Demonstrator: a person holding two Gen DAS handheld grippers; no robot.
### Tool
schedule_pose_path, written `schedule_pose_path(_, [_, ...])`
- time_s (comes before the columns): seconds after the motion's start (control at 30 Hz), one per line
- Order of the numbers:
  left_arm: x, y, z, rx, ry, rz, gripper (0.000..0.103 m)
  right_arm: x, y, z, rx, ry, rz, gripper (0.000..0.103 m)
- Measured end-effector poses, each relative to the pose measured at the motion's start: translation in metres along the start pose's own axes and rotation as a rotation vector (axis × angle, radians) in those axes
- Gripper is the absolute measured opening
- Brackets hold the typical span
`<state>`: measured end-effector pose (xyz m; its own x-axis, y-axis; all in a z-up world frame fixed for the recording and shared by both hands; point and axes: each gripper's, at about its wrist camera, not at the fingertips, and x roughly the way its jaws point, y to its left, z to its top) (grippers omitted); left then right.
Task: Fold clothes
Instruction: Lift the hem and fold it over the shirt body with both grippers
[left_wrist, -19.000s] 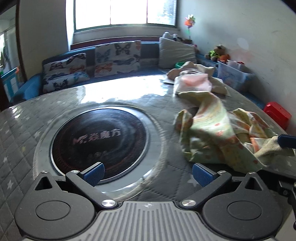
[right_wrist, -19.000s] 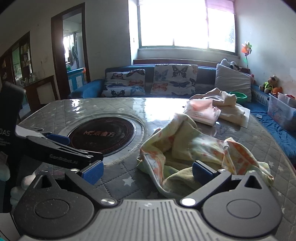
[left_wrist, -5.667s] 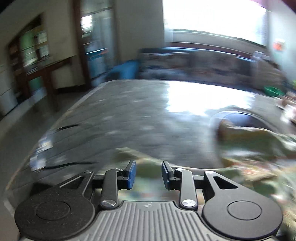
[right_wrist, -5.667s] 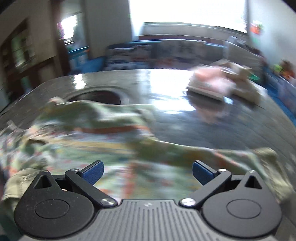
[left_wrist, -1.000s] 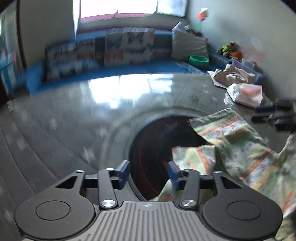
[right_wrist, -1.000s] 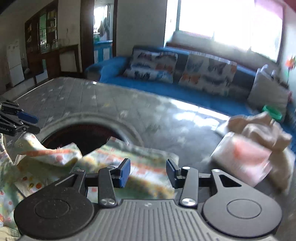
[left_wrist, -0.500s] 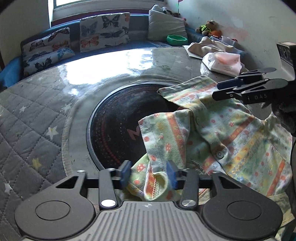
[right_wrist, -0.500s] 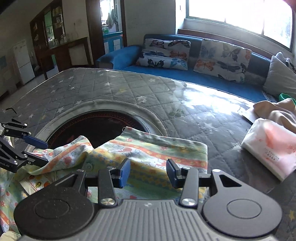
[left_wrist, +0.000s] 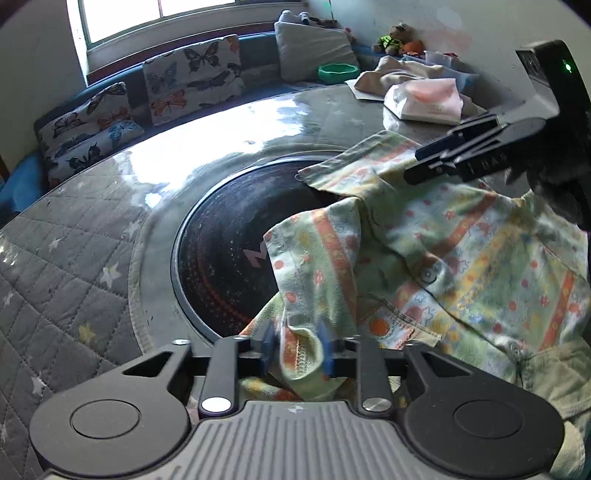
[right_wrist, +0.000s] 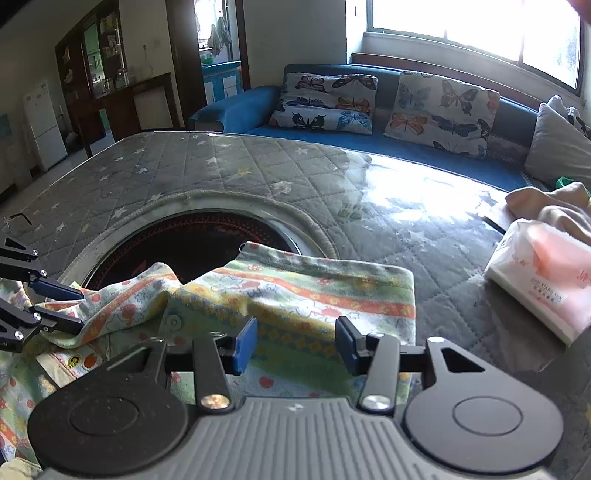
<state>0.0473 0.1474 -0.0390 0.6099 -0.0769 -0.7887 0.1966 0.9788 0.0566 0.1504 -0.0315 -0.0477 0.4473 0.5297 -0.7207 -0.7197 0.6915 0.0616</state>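
Note:
A green and orange flowered baby garment (left_wrist: 461, 258) lies spread on the quilted table, partly over the round black cooktop (left_wrist: 229, 243). My left gripper (left_wrist: 297, 345) is shut on a bunched fold of the garment's cuff edge at its near left side. My right gripper (right_wrist: 295, 343) is open and empty, hovering just above the garment's striped far part (right_wrist: 314, 291). The right gripper also shows in the left wrist view (left_wrist: 461, 155), above the garment's far corner. The left gripper shows at the left edge of the right wrist view (right_wrist: 40, 306).
A pack of tissues (right_wrist: 543, 277) and a pile of beige cloth (right_wrist: 554, 210) lie at the table's right far side. A blue sofa with butterfly cushions (right_wrist: 388, 103) runs behind the table. The grey quilted table cover (right_wrist: 221, 166) stretches left and far.
My left gripper has closed on the garment's cuff fold. My right gripper has stayed over the garment's far part, with its jaws a little wider apart.

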Motion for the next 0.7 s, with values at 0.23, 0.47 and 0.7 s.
schedule_pose_path(0.23, [0.000, 0.013, 0.026, 0.062, -0.082, 0.155, 0.005, -0.004, 0.002, 0.000, -0.020, -0.011, -0.015, 0.047])
schedule_pose_path(0.47, [0.001, 0.033, 0.056, 0.113, -0.172, 0.311, 0.004, 0.005, 0.000, 0.005, -0.010, -0.020, -0.028, 0.049])
schedule_pose_path(0.7, [0.028, 0.045, 0.061, 0.039, -0.128, 0.248, 0.005, 0.013, -0.013, 0.010, 0.033, -0.020, -0.075, 0.051])
